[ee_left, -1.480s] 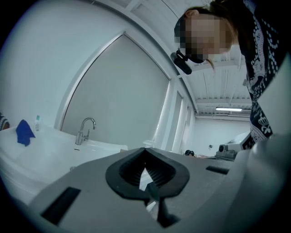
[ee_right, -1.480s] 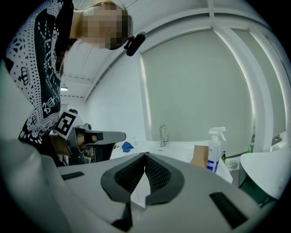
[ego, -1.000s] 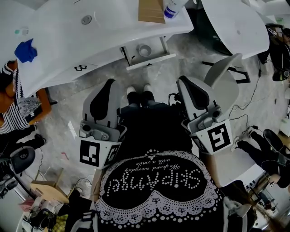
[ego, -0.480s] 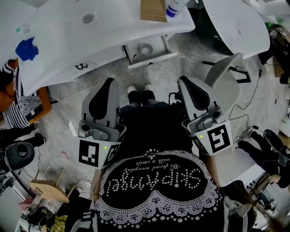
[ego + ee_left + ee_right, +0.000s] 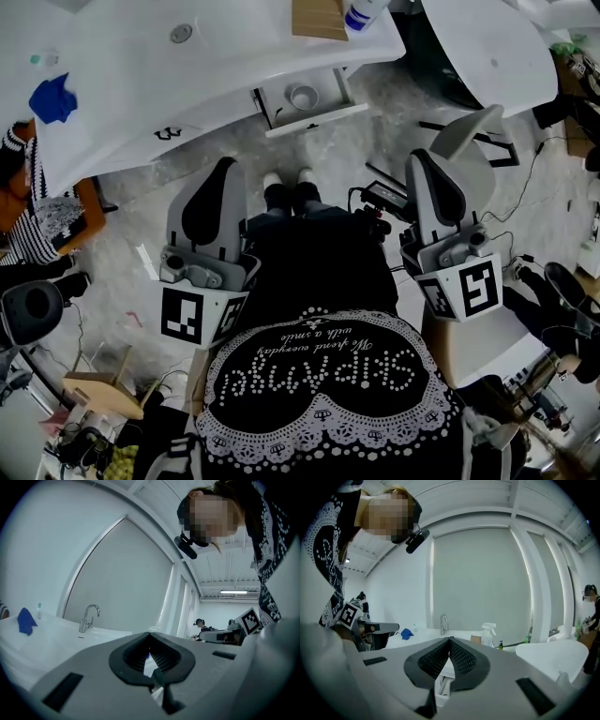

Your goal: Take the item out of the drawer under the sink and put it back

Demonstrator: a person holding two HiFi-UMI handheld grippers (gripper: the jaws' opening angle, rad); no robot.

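since the earlier frame the right gripper (image 5: 433, 183) is shifted outward to the right, while the left gripper (image 5: 217, 192) is kept in place. both pairs of jaws are pressed together and nothing is held. the item (image 5: 302, 97), small, round and pale, without a long axis, is seen inside the open drawer (image 5: 314, 120) under the sink (image 5: 141, 75), ahead of both grippers and well apart. the left one is judged slightly nearer.
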